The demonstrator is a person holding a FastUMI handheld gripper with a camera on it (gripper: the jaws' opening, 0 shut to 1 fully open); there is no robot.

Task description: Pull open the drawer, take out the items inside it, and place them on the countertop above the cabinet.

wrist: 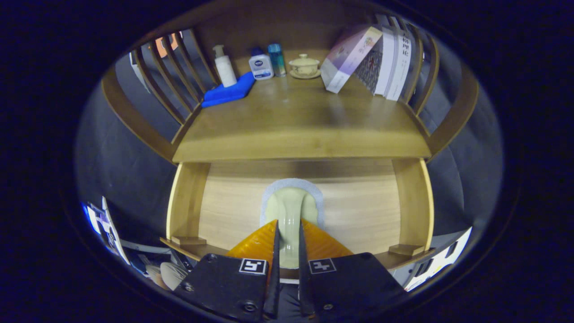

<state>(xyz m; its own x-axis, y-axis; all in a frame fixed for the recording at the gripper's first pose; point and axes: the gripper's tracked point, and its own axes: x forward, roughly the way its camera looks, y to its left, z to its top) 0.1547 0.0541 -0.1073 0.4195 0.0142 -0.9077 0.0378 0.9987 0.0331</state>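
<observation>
Gripper view: sponge pinched over the open drawer

Gripper view puts the gripper [288,233] at the bottom centre of the frame, its two fingers [274,251] drawn close together with only a narrow gap between them. In that gap sits a pale green sponge [290,211] with a light grey-white scrubbing layer around its edge; both fingers press on its near end, so the claw is closed on it. The sponge reaches forward from the fingertips toward the middle of the frame, over the floor of the drawer [358,211].

That drawer is pulled open and takes up the lower middle of the picture. Its light wooden floor is bare on both sides of the sponge, with side walls rising at the left and right.

Directly above the drawer in the frame runs the countertop [300,125], a darker wooden surface with slatted rails along both sides. At the upper left of the top lies a blue cloth [228,92], with a white pump bottle [224,67] standing at its far end. Right of these, along the back, stand a small white bottle [261,65] with a dark cap, a slim teal bottle [276,59] and a lidded cup [305,66] on a saucer. At the upper right, several books [376,60] lean against the rail.
</observation>
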